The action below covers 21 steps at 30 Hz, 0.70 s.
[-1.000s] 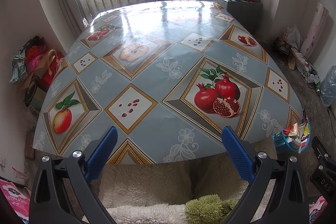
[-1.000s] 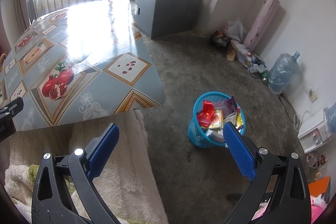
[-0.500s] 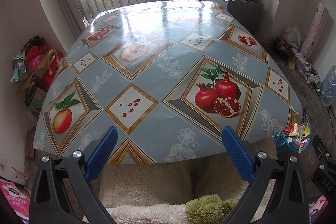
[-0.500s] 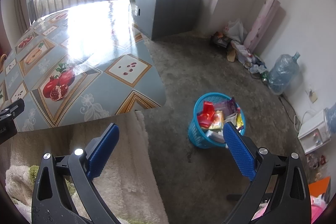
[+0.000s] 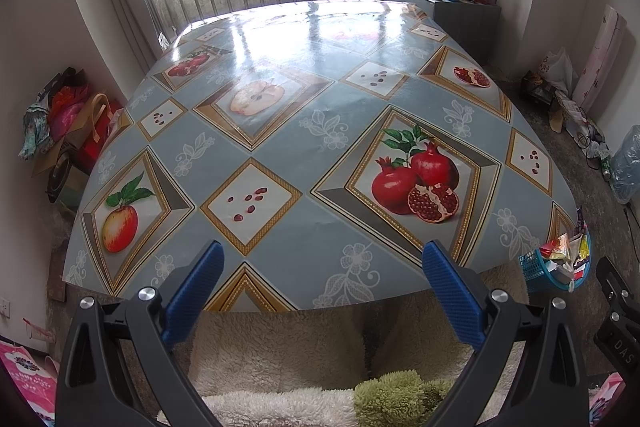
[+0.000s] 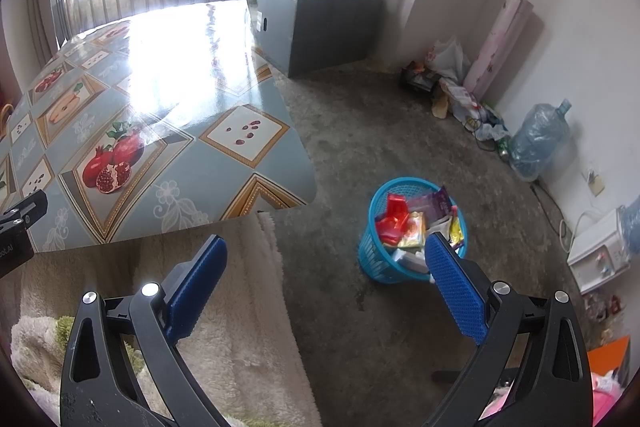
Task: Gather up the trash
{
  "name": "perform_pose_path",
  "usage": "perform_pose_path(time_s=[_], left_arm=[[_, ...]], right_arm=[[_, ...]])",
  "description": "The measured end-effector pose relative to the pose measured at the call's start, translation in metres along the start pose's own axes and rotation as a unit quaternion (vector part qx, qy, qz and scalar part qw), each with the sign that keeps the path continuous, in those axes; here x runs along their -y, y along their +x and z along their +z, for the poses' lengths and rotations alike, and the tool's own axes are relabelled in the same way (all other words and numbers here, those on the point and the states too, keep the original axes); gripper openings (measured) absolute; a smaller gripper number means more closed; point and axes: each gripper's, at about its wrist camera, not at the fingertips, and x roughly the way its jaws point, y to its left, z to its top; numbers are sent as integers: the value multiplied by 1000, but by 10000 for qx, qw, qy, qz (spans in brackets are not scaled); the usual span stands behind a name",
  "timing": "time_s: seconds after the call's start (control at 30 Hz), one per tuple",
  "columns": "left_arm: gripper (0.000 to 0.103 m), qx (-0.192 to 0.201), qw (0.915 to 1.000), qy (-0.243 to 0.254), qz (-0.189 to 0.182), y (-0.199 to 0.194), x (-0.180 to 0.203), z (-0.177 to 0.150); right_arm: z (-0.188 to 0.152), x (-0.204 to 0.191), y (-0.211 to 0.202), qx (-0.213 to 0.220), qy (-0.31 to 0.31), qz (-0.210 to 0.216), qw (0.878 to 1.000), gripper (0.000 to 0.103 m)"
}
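Observation:
A blue plastic basket (image 6: 374,259) stands on the floor right of the table, filled with colourful wrappers (image 6: 404,223). It also shows at the right edge of the left wrist view (image 5: 534,271). My left gripper (image 5: 322,259) is open and empty, over the near edge of the table (image 5: 280,131), whose fruit-print cloth bears nothing. My right gripper (image 6: 326,255) is open and empty, above the floor near the basket, with its right fingertip (image 6: 440,251) in front of the basket's rim.
A fluffy beige seat cover (image 5: 280,347) lies below the table edge. A grey cabinet (image 6: 320,27) with bottles stands behind. A water jug (image 6: 536,139), bags (image 6: 448,63) and a pink roll (image 6: 500,39) line the right wall. Bags (image 5: 68,123) sit left.
Both grippers have barely moved. The right wrist view has drifted slightly, so the basket sits a touch lower in it.

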Motion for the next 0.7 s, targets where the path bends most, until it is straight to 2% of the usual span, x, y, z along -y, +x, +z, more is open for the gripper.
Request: perform_pose_path(time_s=[0.7], left_arm=[[97,15,10000,20,16,-2,0,0]], right_arm=[[3,-1,-1,15,11,-17,10000,95]])
